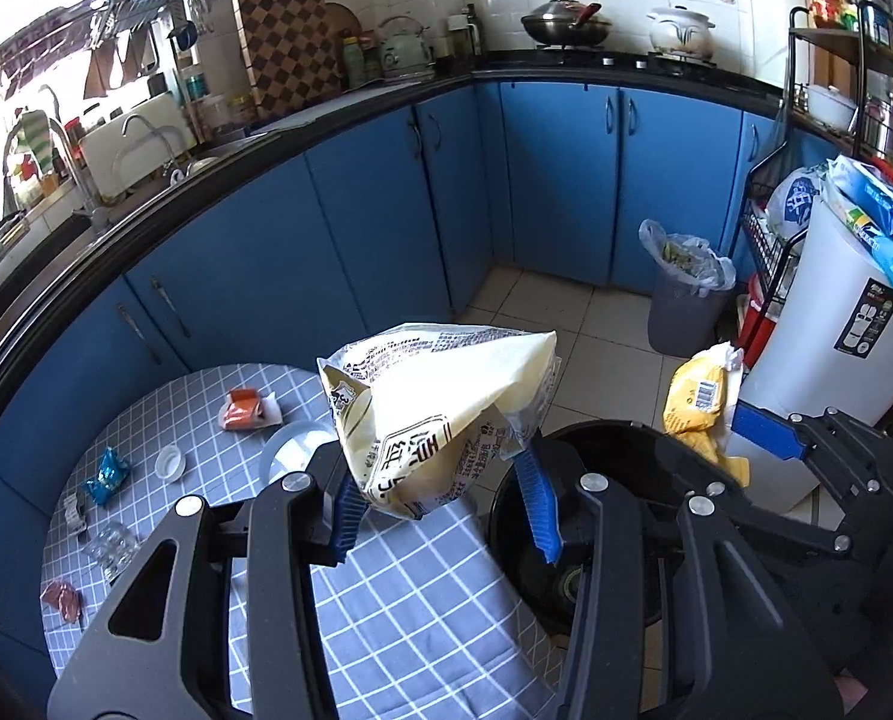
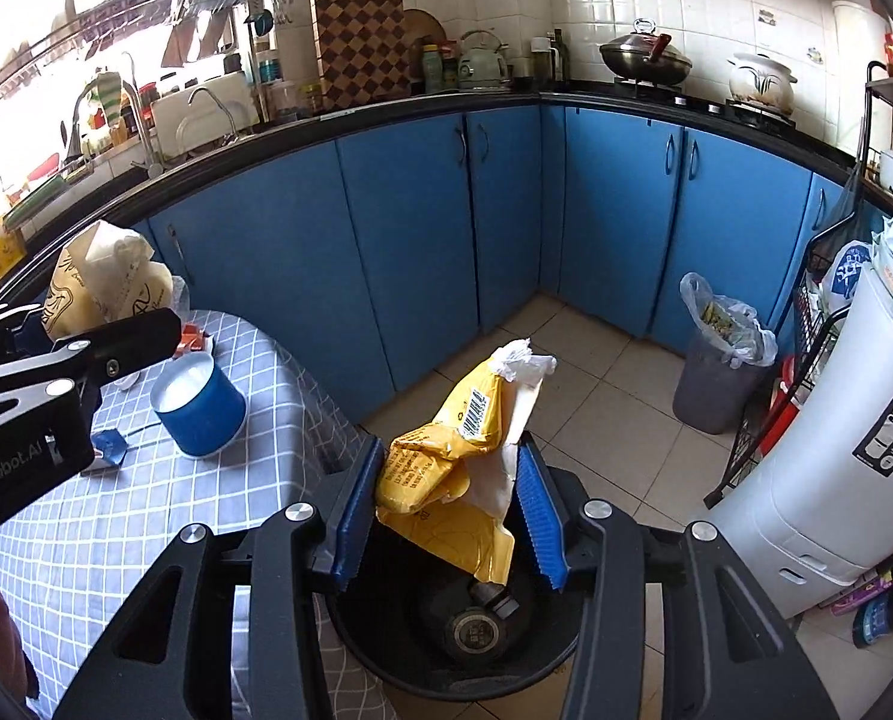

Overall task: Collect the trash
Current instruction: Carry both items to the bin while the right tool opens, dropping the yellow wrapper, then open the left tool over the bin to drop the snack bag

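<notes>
Left wrist view: the left gripper (image 1: 446,495) has its jaws pinching a cream printed bag (image 1: 434,414), lifted above the edge of the checked table (image 1: 386,600), just beside the black bin (image 1: 620,516). Wrappers, among them an orange packet (image 1: 243,409) and a blue packet (image 1: 105,474), lie on the table left of the bin.

Right wrist view: the right gripper (image 2: 446,516) has its jaws clamped on a yellow bag (image 2: 446,468), held directly over the black bin (image 2: 464,630). A blue cup (image 2: 199,405) stands on the table (image 2: 116,528), left of the bin.
</notes>
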The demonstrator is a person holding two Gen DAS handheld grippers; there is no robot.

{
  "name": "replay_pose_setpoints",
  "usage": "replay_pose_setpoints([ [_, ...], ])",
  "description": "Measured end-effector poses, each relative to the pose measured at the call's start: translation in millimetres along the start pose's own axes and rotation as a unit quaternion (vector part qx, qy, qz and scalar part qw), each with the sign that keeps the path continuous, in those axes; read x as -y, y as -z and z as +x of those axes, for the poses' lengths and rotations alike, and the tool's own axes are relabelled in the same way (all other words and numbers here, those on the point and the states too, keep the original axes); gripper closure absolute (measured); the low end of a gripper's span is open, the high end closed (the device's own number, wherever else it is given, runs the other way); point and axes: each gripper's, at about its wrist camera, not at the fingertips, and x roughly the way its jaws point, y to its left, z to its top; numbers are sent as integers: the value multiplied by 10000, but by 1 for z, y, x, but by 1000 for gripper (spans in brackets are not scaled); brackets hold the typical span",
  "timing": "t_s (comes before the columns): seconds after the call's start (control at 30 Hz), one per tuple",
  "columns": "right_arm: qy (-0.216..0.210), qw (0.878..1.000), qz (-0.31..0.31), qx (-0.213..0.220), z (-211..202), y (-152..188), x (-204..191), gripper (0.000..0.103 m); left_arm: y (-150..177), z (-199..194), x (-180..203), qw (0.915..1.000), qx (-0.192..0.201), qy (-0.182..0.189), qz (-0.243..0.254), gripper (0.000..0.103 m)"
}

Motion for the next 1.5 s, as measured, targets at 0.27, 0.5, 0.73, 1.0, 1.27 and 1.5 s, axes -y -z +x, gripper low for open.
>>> replay_pose_setpoints([
  [0.27, 170, 9994, 109, 277, -4, -4, 5, 21, -9, 1, 4, 9999, 75, 98, 60, 58],
  [0.5, 212, 9991, 333, 128, 0, 5, 22, 19, -10, 5, 12, 9997, 53, 193, 140, 58],
  [0.73, 274, 9984, 482, 83, 0, 10, 35, 19, -18, 6, 25, 9992, 98, 291, 271, 56],
  [1.0, 279, 9980, 572, -30, 7, 17, 48, 19, -30, 12, 50, 9978, 171, 424, 490, 32],
  [1.27, 251, 9974, 660, -111, 12, 21, 55, 19, -31, 22, 52, 9982, 123, 375, 443, 16],
  [1.5, 178, 9982, 544, -150, 17, 19, 41, 19, -22, 27, 35, 9992, -23, 262, 289, 16],
])
